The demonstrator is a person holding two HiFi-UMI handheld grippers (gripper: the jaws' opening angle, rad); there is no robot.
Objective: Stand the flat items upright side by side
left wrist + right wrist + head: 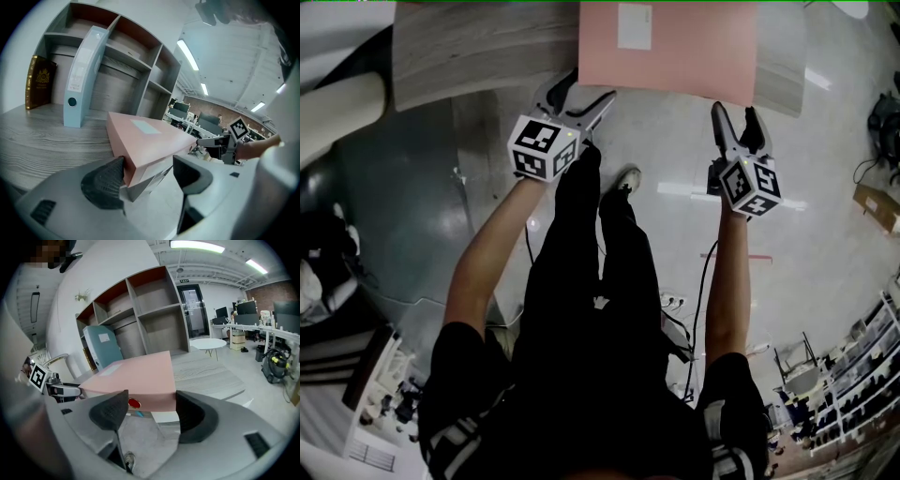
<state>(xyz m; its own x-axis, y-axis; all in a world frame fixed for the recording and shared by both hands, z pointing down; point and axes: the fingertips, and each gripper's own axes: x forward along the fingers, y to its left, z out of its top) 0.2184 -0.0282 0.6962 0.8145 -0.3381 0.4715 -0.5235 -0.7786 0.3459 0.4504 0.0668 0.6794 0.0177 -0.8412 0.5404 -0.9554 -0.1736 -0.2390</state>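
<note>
Shelving backs the wood-grain table, where the pink binder lies flat, its near edge overhanging. The left gripper gapes around its near corner; the right gripper stands wide before that edge.
</note>
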